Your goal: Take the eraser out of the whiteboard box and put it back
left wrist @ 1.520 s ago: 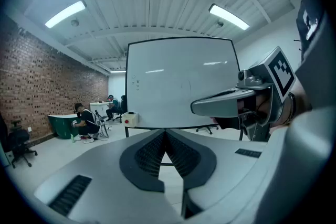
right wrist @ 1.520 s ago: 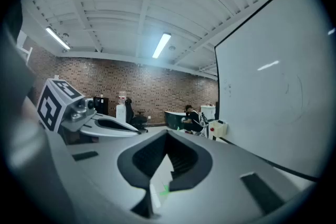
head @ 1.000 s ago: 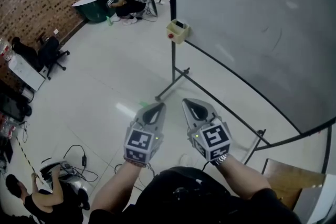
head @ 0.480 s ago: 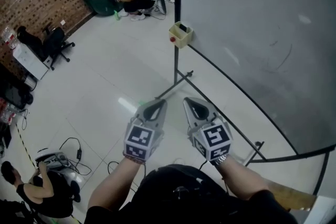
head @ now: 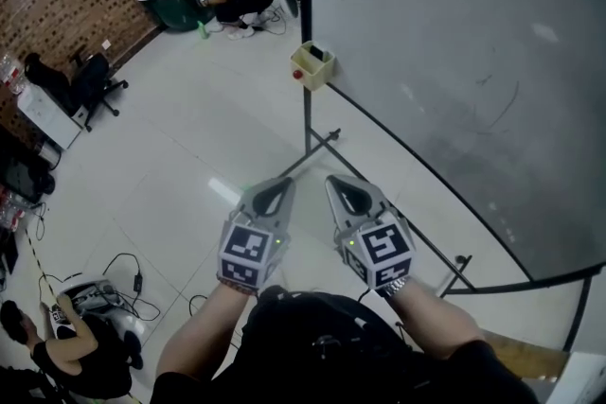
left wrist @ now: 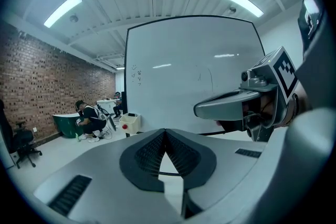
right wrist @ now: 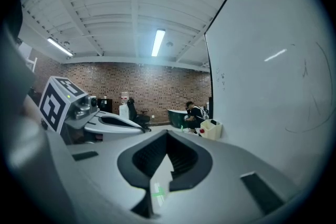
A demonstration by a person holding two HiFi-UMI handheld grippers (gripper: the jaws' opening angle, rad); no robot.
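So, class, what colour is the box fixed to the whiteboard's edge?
The box is pale cream-yellow with a red spot, clearest in the head view.

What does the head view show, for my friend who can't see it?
The left gripper and right gripper, shut and empty, are held side by side over a pale floor, near a whiteboard. A small cream box hangs at its lower corner.

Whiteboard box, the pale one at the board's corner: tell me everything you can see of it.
The whiteboard box is small, pale yellow, open-topped, plastic by its look. It sits upright at the lower left corner of the whiteboard, against the stand's post, well above the floor. A dark object, probably the eraser, shows in its open top; a round red spot marks its outer face. Nothing else touches it.
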